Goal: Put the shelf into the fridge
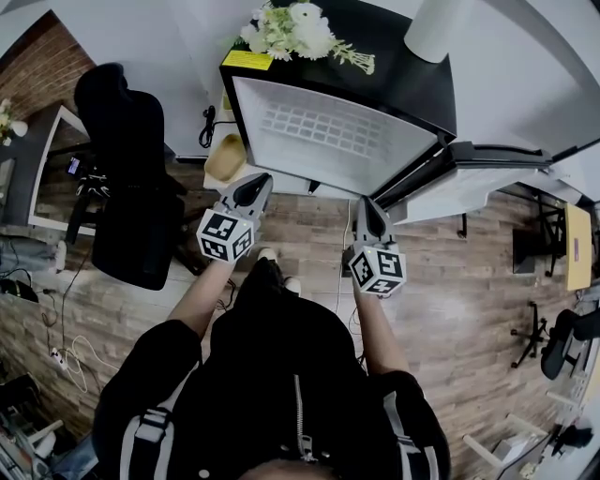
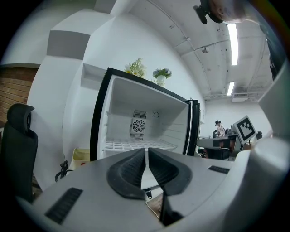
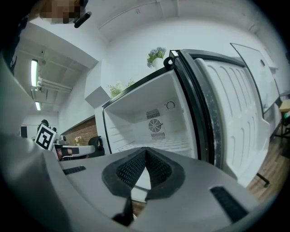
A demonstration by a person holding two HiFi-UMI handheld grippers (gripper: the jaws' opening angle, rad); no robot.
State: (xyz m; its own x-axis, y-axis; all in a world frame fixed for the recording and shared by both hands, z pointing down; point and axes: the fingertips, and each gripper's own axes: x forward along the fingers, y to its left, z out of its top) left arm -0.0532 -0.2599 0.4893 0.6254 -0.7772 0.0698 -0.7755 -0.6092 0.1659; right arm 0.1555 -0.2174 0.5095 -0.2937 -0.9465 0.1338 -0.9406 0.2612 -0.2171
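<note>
A small black fridge [image 1: 394,75] stands open in front of me, its door [image 1: 487,173] swung out to the right. A white grid shelf [image 1: 323,127] lies flat inside it, also seen in the left gripper view [image 2: 136,145] and the right gripper view [image 3: 170,144]. My left gripper [image 1: 260,183] is shut and empty, pointing at the fridge's lower left edge. My right gripper [image 1: 367,206] is also shut and empty, near the lower right corner by the door hinge. Neither gripper touches the shelf. In both gripper views the jaws [image 2: 146,152] [image 3: 146,152] meet at their tips.
A black office chair [image 1: 131,178] stands to the left. A yellowish bin [image 1: 225,157] sits by the fridge's left side. Flowers [image 1: 295,28] rest on top of the fridge. The open door [image 3: 240,118] blocks the right side. Cables [image 1: 75,361] lie on the wooden floor.
</note>
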